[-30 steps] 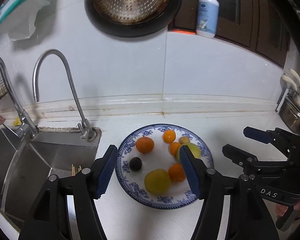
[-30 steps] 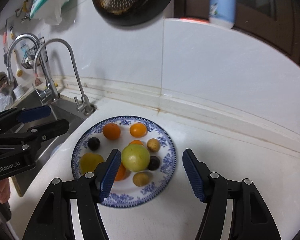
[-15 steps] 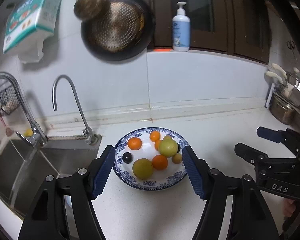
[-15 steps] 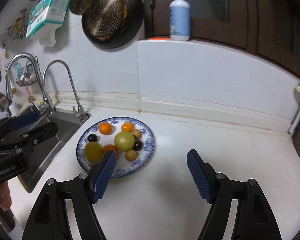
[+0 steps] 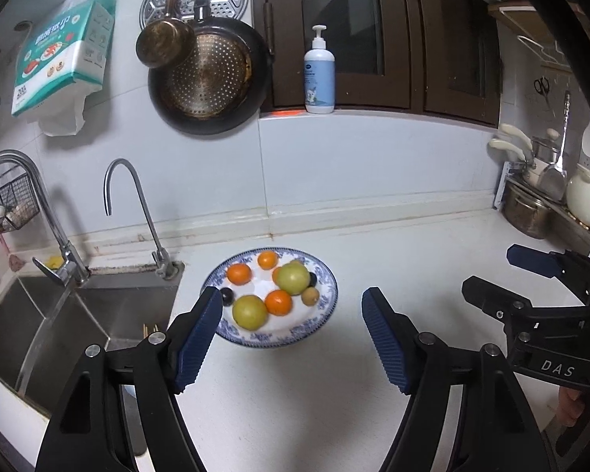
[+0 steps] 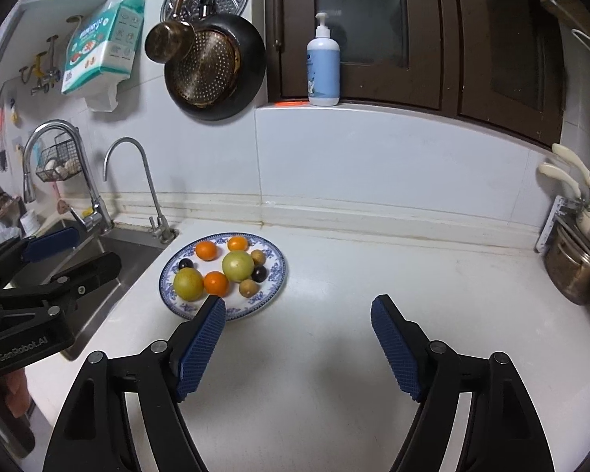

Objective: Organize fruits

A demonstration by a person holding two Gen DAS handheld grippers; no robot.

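A blue-and-white patterned plate (image 5: 321, 316) (image 6: 276, 280) sits on the white counter beside the sink. It holds several fruits: two yellow-green apples (image 5: 249, 312) (image 6: 237, 266), small oranges (image 5: 239, 274) (image 6: 216, 283), dark plums (image 6: 259, 274) and brown longans (image 6: 249, 288). My left gripper (image 5: 293, 330) is open and empty, above the counter just in front of the plate. My right gripper (image 6: 298, 334) is open and empty, in front of and to the right of the plate. Each gripper also shows in the other's view, the right gripper (image 5: 531, 279) and the left gripper (image 6: 70, 251).
A steel sink (image 5: 58, 314) with two faucets (image 5: 137, 204) lies left of the plate. Pans (image 5: 208, 78) and a tissue pack (image 5: 62, 59) hang on the wall. A soap bottle (image 5: 319, 74) stands on the ledge. Pots and a utensil rack (image 5: 539, 204) stand at the far right.
Both grippers have pulled back and up from the plate, so it looks smaller and farther. Both stay open and empty. The fruits have not moved.
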